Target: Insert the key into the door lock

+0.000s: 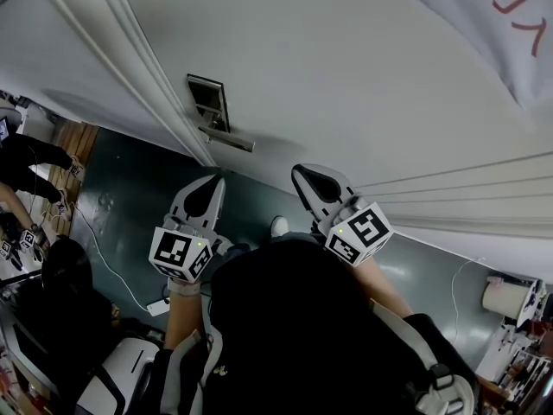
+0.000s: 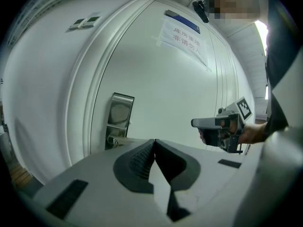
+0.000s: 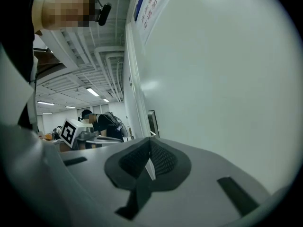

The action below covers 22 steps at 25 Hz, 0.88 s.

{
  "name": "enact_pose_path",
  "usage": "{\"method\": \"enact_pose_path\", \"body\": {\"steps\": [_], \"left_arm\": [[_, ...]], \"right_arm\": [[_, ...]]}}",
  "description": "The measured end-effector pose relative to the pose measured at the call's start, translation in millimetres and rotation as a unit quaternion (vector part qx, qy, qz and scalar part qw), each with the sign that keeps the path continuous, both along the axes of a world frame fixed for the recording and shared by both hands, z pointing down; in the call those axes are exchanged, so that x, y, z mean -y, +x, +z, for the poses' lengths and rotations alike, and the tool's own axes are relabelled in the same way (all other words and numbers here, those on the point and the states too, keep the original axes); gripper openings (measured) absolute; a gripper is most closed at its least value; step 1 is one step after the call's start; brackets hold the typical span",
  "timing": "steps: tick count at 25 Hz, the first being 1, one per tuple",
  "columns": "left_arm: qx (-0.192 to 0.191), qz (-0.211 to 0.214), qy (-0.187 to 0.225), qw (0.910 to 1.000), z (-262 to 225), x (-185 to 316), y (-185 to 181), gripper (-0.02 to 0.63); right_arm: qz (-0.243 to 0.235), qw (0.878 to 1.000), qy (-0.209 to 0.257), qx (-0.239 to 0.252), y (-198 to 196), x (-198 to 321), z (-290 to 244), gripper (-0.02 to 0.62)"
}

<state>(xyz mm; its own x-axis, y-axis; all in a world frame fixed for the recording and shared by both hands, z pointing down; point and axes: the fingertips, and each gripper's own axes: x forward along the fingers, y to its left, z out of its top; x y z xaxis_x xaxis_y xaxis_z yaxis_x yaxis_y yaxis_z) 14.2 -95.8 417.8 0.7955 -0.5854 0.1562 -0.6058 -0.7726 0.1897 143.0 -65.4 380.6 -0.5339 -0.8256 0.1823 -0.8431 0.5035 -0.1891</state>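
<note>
A white door (image 1: 346, 85) fills the head view, with a metal lock plate (image 1: 210, 102) and a lever handle (image 1: 228, 137) near its left edge. No key shows in any view. My left gripper (image 1: 214, 182) is shut, with nothing seen between its jaws, and sits just below the handle. My right gripper (image 1: 300, 173) is also shut, to the right of the handle and close to the door. In the left gripper view the jaws (image 2: 154, 141) meet, with the lock plate (image 2: 119, 118) ahead on the left and the right gripper (image 2: 198, 122) to the right. In the right gripper view the jaws (image 3: 150, 139) meet below the lock plate (image 3: 152, 122).
A paper sign (image 2: 182, 38) hangs high on the door. A banner with red characters (image 1: 517, 15) is at the top right. The door frame moulding (image 1: 130, 59) runs left of the lock. Another person (image 1: 34, 158) is at the far left on the dark floor (image 1: 130, 197), which carries a cable.
</note>
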Motion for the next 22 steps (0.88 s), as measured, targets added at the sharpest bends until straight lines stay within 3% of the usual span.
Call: {"method": "enact_pose_path", "body": {"steps": [14, 22], "left_arm": [[0.012, -0.007, 0.013, 0.9998, -9, -1, 18, 0.009], [0.024, -0.013, 0.007, 0.9996, -5, -1, 15, 0.009]], "right_arm": [[-0.028, 0.999, -0.016, -0.018, 8, 8, 7, 0.015], [-0.026, 0.999, -0.023, -0.005, 4, 10, 15, 0.015]]}}
